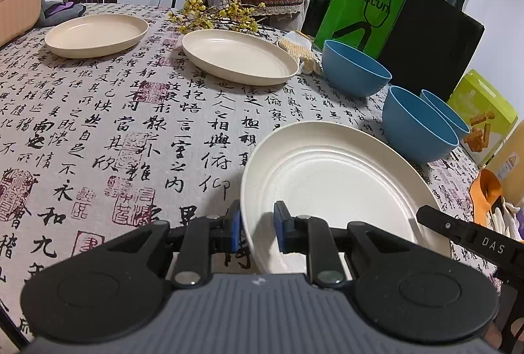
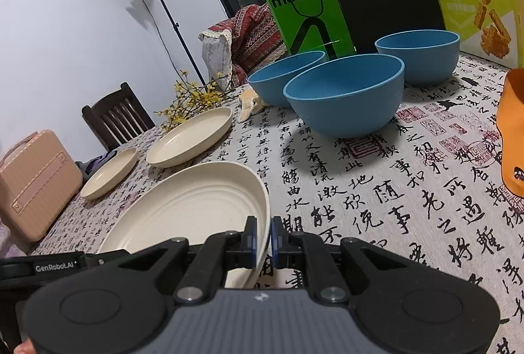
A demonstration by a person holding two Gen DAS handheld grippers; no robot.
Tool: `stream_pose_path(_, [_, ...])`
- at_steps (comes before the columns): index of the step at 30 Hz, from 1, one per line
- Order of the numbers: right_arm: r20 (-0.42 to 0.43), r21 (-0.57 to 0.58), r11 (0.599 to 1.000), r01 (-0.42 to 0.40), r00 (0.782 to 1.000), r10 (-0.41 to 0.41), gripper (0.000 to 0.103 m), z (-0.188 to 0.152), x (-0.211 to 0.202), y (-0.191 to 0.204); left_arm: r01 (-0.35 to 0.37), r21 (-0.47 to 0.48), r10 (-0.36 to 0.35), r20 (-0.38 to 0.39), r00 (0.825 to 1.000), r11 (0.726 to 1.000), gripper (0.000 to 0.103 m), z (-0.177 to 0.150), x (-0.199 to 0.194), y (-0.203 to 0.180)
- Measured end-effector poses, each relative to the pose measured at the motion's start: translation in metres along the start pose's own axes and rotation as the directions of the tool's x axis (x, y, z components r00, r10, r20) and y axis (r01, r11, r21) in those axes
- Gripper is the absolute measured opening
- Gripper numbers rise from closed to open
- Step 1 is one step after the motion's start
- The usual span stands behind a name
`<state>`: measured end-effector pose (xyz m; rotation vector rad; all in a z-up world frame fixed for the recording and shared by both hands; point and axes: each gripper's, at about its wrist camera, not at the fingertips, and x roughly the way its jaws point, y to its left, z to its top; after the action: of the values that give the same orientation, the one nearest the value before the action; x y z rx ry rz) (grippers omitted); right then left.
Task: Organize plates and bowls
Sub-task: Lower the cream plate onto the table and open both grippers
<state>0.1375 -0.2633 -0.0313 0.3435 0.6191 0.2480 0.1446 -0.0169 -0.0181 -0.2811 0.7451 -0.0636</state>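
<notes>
Both grippers grip the same cream plate [image 1: 330, 183], one on each side of its rim. The left gripper [image 1: 257, 223] has its blue-padded fingers [image 1: 235, 224] astride the plate's near-left rim, one outside and one inside; the pads look close to the rim, but a small gap shows on the inner side, so the hold seems light. The right gripper [image 2: 262, 239] is clenched tight on the near-right rim, its fingers [image 2: 250, 239] pinching the thin edge. The plate sits at the near edge of the bench [image 1: 114, 124], tilted a little, its near side apparently lifted off the calligraphy-print cloth.

Two more cream plates wait farther off: one at mid-distance [image 1: 239, 57], another at the far left [image 1: 96, 34]. Three blue bowls [image 1: 355, 67] stand grouped to the right, near a green bag [image 1: 360, 9] and a snack box [image 1: 484, 114].

The step in hand looks like lifting the near plate to stack it on another. The next move calls for raising both hands together, keeping the plate level so it does not twist out of the lighter left hold, then carrying it to the far side over the middle plate and lowering it square before letting go. The yellow flower sprigs [image 1: 209, 9] lie just behind that plate and should be cleared.
</notes>
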Motion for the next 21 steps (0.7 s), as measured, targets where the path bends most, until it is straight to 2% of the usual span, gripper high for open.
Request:
stream_pose_path(15, [-0.019,0.008,1.000,0.017,1.000,-0.017,0.009,-0.004,0.008,-0.010,-0.009,0.018,0.009,-0.027,1.000,1.000,0.020,-0.008,0.011,-0.004])
stream_pose_path(21, [-0.033,0.009,1.000,0.028,0.999,-0.028,0.009,-0.008,0.013,-0.013,-0.016,0.040,0.017,-0.014,1.000,0.999,0.020,-0.010,0.012,-0.008])
